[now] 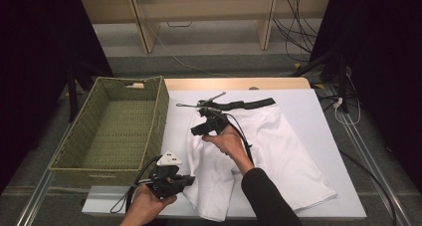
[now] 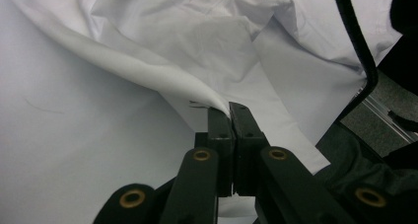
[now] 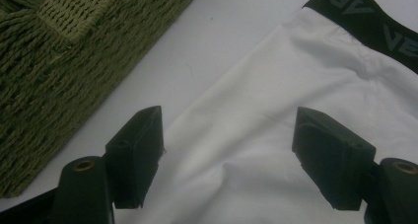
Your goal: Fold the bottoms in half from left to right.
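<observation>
On the white table (image 1: 318, 136), beside an olive wicker basket (image 1: 117, 129) at its left, a pair of white shorts (image 1: 278, 151) lay spread with the black waistband (image 1: 249, 104) at the far edge and the legs running toward the person. The left claw (image 1: 185, 180), at the near edge, was clenched on the hem of the left leg, the fabric (image 2: 197, 91) drawn up into a ridge from its closed jaws. Farther up the garment, the right claw (image 1: 198, 130) hovered released over the cloth's left side, just short of the waistband, jaws standing wide with white fabric under and between them but not pinched; it was plainly the nearer one to that band. Grey letters on the waistband (image 3: 374, 17) appeared to read "VE", the rest cut off.
</observation>
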Demonstrator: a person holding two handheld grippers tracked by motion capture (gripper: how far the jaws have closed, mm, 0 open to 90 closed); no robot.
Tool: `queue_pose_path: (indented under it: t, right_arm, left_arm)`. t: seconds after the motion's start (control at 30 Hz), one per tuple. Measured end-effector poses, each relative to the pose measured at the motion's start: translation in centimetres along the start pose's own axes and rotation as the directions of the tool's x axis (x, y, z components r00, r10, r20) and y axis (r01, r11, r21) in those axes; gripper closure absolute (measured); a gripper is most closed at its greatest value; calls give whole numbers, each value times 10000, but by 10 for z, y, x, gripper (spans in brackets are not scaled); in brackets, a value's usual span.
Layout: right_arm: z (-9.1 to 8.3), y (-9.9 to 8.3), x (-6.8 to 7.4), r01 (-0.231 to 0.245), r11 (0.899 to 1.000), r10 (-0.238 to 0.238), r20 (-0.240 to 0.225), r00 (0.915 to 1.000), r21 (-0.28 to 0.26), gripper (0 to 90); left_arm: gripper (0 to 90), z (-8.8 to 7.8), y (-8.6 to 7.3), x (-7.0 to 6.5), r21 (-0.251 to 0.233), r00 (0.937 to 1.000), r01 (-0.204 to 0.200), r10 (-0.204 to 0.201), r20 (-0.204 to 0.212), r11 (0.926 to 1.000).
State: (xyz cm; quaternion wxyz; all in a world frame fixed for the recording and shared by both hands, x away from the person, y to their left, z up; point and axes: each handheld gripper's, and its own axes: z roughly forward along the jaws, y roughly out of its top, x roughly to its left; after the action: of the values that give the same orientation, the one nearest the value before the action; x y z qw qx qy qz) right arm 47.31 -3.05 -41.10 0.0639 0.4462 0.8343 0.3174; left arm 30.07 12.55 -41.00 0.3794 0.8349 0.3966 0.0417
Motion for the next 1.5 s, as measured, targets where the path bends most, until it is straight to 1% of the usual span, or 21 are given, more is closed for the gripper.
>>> queue_pose_path:
  t: [0.07,0.13,0.17,0.3,0.4,0.57,0.67,0.8,0.9,1.03,1.1,1.17,1.23,1.3,1.37,1.43,1.5]
  right_arm:
    - [3,2,0,19,10000,-19,-73,10000,70,299]
    - [6,5,1,60,9999,-58,-114,9999,145,306]
    - [8,6,1,5,9998,-1,-161,9999,205,310]
    - [15,10,0,22,9988,-14,-170,9999,481,321]
    - [20,12,0,-30,9979,44,-206,9998,648,326]
    - [24,17,2,70,9967,-59,-131,9999,808,333]
    - [26,19,3,44,9960,-31,-147,9999,890,339]
    - [32,20,2,182,9937,-184,11,9998,1106,355]
    - [36,22,0,61,9922,-69,62,10000,1248,377]
    - [42,25,0,60,9894,-65,32,10000,1451,409]
    - [45,26,2,200,9867,-245,260,9994,1611,463]
    - [48,27,2,190,9850,-270,448,9986,1716,524]
    - [51,28,1,202,9822,-326,632,9975,1870,627]
    - [51,28,0,234,9822,-380,751,9964,1864,746]
    - [51,29,-2,109,9808,-271,810,9963,1946,827]
    - [50,31,-6,55,9810,-229,878,9959,1938,887]
    - [48,32,-9,-44,9818,-125,877,9961,1899,895]
  left_arm:
    - [884,0,3,-1,-33,10000,-42,42,69,10000]
    - [884,-1,6,-2,-67,9999,-159,160,43,9999]
    - [884,-1,7,-3,-77,9998,-214,215,58,9997]
    - [885,-2,15,-7,-120,9991,-413,415,112,9991]
    - [885,-2,19,-8,-124,9987,-462,464,190,9989]
    - [885,-1,26,-10,-122,9979,-587,590,253,9982]
    - [886,-2,30,-14,-163,9969,-725,730,309,9972]
    - [886,-1,35,-17,-197,9963,-771,778,360,9968]
    - [886,-1,38,-20,-206,9951,-884,892,422,9959]
    - [886,1,43,-24,-253,9930,-1040,1052,533,9943]
    - [886,1,44,-24,-265,9932,-1022,1035,538,9944]
    - [886,0,44,-24,-280,9930,-1031,1045,543,9943]
    - [886,-1,44,-24,-274,9925,-1075,1089,562,9938]
    - [886,-1,44,-24,-277,9924,-1075,1090,580,9938]
    - [886,-3,43,-24,-280,9920,-1088,1104,618,9937]
    - [887,-4,43,-25,-285,9917,-1105,1121,623,9935]
    - [887,-5,42,-24,-295,9918,-1103,1120,617,9935]
